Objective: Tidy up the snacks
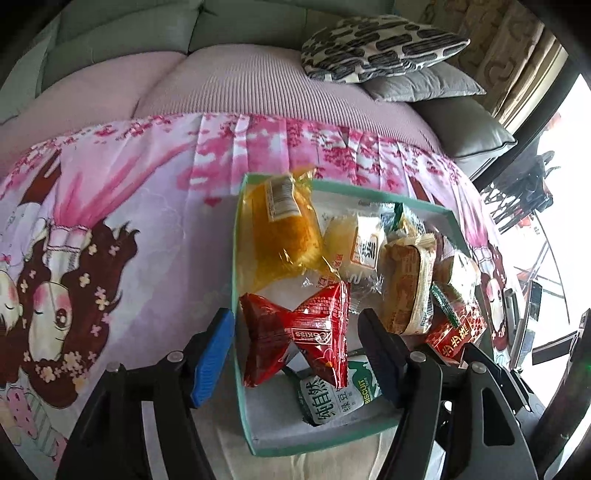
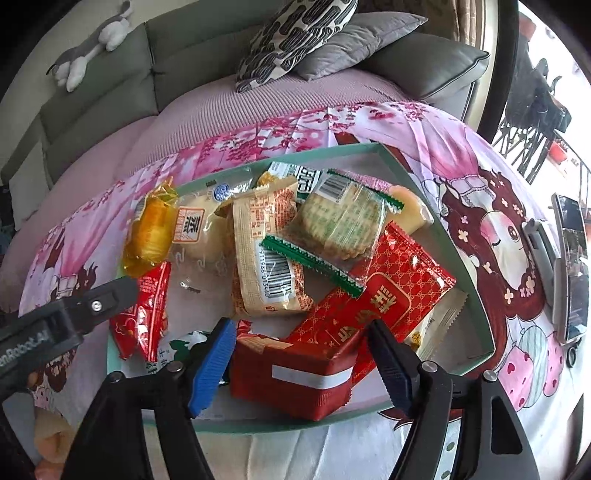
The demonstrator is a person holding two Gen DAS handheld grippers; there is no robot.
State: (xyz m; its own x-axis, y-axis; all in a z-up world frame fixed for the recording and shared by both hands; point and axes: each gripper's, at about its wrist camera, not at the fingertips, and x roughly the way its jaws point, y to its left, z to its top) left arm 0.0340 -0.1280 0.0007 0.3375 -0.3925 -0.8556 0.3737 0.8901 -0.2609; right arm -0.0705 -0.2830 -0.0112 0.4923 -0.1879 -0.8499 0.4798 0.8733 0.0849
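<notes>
A shallow teal box (image 1: 240, 373) (image 2: 443, 221) sits on a pink cartoon cloth and holds several wrapped snacks. My left gripper (image 1: 295, 336) is open over the box's near left side, its fingers on either side of a red snack pack (image 1: 295, 332) without touching it. A yellow cake pack (image 1: 280, 229) and a green-and-white biscuit pack (image 1: 332, 398) lie nearby. My right gripper (image 2: 301, 350) is open above a red box-shaped pack (image 2: 291, 373) at the box's near edge. A red patterned sachet (image 2: 391, 280) and a green-edged cracker pack (image 2: 332, 221) lie behind it.
The cloth (image 1: 122, 206) covers a low table in front of a sofa with a patterned cushion (image 2: 295, 33) and a grey cushion (image 2: 362, 40). A phone on a stand (image 2: 572, 266) is at the right. A window and railing are far right.
</notes>
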